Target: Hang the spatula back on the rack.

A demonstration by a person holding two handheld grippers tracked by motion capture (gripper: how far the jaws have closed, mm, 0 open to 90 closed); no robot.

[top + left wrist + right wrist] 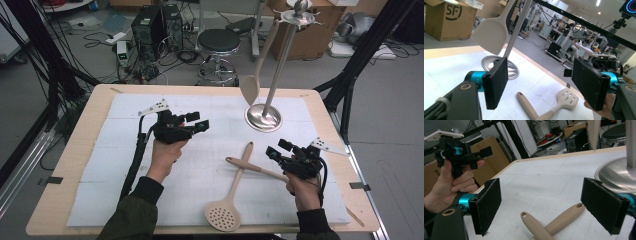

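Jaws wide apart and empty: left gripper, left of centre in the high view, raised above the white mat. Lower centre, a skimmer and a slotted turner lie crossed on the mat. Right of centre, the right gripper has its jaws wide apart and empty, just beside the turner. Upper right, a spatula hangs from the steel stand.
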